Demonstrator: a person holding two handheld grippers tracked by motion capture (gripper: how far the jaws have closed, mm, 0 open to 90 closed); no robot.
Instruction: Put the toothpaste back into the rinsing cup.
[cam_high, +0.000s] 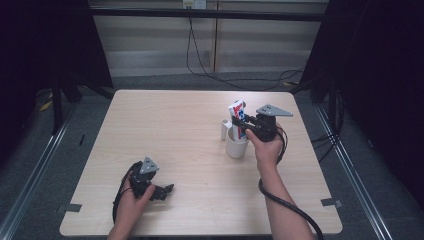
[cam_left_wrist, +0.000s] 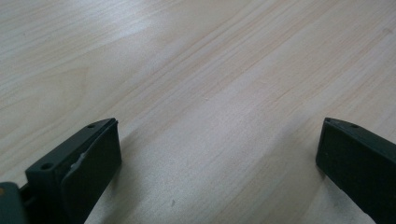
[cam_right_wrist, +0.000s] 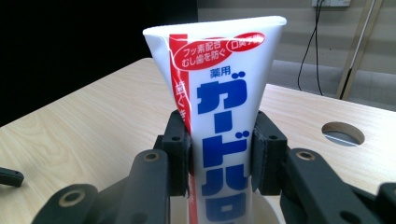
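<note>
Near edge: left gripper (cam_high: 161, 190) lying low on the surface (cam_high: 170, 130), fingers (cam_left_wrist: 79, 168) released and wide apart, bare wood between them, nothing held. Idle, judging by that.

Farther off: right gripper (cam_high: 243, 121) clenched on the tube (cam_high: 238, 116), fingers (cam_right_wrist: 180, 154) pressing either side of its body, crimped end up, tube upright. Below the fingers, the cup (cam_high: 236, 146), white, with the tube's lower end dipping inside it. Just beyond the fingers, a small white cylinder (cam_high: 225, 129) beside the cup.

Step in hand, probably: standing the tube in the cup, or lifting it out; no telling which from one moment. If placing, next move calls for a straight lowering until the cap end bottoms out, then easing the fingers apart without tipping the cup.

Hard to make out: cap end of the tube, hidden inside the cup; whether it touches the bottom; what the white cylinder is. Round hole (cam_right_wrist: 343, 133) in the surface beyond the fingers, purpose unclear.
</note>
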